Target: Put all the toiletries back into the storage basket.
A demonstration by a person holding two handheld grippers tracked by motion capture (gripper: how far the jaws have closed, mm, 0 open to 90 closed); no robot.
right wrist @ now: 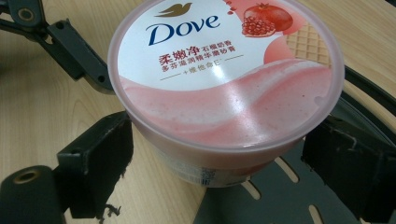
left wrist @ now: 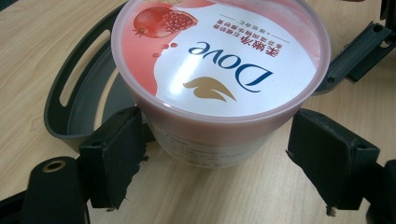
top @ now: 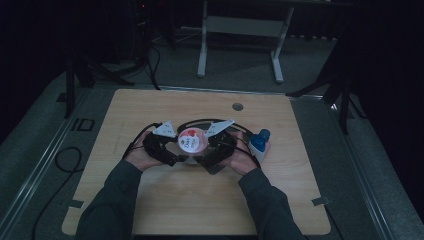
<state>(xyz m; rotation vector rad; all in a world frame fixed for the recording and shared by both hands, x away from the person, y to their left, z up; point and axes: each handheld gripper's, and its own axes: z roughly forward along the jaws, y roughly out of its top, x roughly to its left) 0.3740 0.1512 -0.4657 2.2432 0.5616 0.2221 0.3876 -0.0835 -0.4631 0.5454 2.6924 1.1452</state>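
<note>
With both the left gripper and right gripper clenched on the Dove tub at frame centre, uneven squeezing could pop its pink lid or tip it onto the dark tray.

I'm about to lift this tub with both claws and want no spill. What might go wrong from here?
The Dove tub sits between both claws' pads, but firm contact isn't clear, so it may slip. The tub seems to sit partly over the dark tray, so it might tip. The blue-capped bottle stands beside the right hand and may get knocked.

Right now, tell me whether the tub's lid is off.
No, the pink lid with the Dove label sits closed on the tub.
</note>
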